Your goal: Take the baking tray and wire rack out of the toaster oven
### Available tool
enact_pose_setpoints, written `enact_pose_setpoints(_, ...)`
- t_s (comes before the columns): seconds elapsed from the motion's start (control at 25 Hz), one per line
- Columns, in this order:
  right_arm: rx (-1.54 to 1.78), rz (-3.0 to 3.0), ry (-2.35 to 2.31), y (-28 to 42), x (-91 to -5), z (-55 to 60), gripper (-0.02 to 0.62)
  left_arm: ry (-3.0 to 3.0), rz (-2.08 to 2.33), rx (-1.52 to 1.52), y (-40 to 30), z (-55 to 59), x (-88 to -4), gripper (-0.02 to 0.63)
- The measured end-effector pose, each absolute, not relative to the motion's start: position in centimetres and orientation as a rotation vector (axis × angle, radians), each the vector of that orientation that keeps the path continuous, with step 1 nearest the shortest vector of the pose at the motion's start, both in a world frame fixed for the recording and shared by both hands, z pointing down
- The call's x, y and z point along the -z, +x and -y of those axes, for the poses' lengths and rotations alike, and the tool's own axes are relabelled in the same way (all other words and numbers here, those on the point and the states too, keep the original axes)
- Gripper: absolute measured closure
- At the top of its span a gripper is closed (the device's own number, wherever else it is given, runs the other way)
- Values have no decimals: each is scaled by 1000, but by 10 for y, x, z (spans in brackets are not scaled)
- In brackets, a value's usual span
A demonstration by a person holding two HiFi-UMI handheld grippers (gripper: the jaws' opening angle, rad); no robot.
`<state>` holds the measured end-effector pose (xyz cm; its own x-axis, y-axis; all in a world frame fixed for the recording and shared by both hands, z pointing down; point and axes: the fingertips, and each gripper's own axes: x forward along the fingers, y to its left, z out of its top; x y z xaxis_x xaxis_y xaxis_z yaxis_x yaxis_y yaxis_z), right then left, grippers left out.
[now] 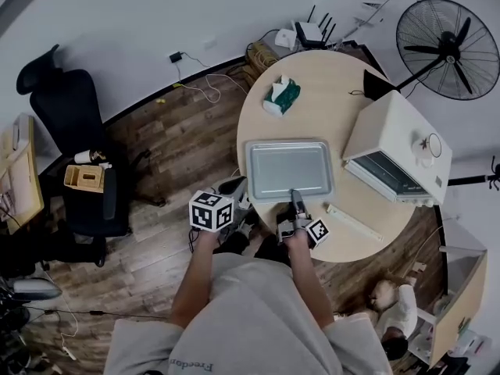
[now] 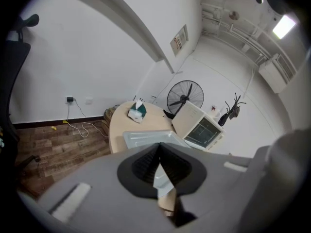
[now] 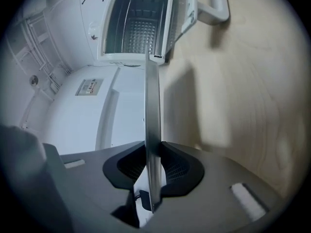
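The grey baking tray (image 1: 289,169) lies flat over the middle of the round wooden table (image 1: 312,104). My right gripper (image 1: 297,196) is shut on the middle of its near rim; in the right gripper view the tray (image 3: 152,106) runs edge-on between the pads (image 3: 154,149). The white toaster oven (image 1: 391,131) stands at the table's right with its door down, and the wire rack (image 3: 138,35) shows inside it. My left gripper (image 1: 237,184) hovers off the tray's near left corner, its tips (image 2: 159,147) together with nothing in them, and the tray (image 2: 146,137) just beyond.
A green tissue box (image 1: 281,94) sits at the table's far left. A long white bar (image 1: 353,221) lies near the front right edge. A standing fan (image 1: 447,45) is behind the oven, an office chair (image 1: 70,131) far left, and a person (image 1: 394,307) low at the right.
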<state>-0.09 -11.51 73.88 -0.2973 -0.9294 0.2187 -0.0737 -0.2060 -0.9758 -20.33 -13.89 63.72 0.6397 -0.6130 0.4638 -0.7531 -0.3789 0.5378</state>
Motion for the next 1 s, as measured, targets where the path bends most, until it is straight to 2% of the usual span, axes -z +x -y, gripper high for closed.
enact_pose_setpoints(0.52, 1691, -1344, -1203, -28, -760, 153, 512, 2055, 1126, -254, -234, 132, -652, 550)
enact_pose_setpoints(1.0, 1788, -1373, -1294, -34, -764, 163, 514, 1817, 997, -118, -221, 125, -729, 541)
